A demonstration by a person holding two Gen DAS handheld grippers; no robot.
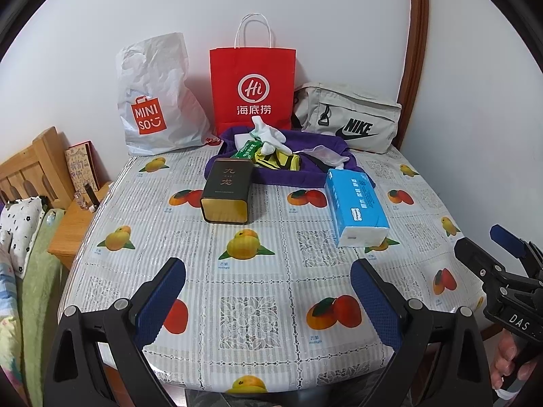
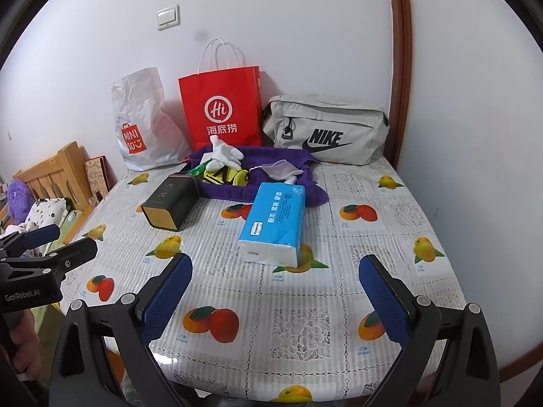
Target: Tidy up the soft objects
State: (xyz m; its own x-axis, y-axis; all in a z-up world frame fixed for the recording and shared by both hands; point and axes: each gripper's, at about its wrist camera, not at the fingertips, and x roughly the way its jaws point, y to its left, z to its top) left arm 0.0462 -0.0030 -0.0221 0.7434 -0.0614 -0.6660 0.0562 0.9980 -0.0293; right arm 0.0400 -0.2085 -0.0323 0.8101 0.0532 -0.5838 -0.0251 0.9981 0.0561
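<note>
Fruit-print plastic tablecloth (image 1: 258,271): blue soft-pack tissue brick (image 2: 273,224) looks light, squashy, slick w/ film; pinch across its narrow sides. Left gripper (image 1: 268,300) & right gripper (image 2: 276,293) both wide open, empty.

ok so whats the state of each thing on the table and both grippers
left gripper: open, empty
right gripper: open, empty
dark tin: lying on its side
tissue pack: lying flat, sealed end toward camera
purple cloth: spread out, small items piled on it
white sock: crumpled on the pile
red paper bag: upright against wall
grey pouch: zipped, leaning on wall
</note>
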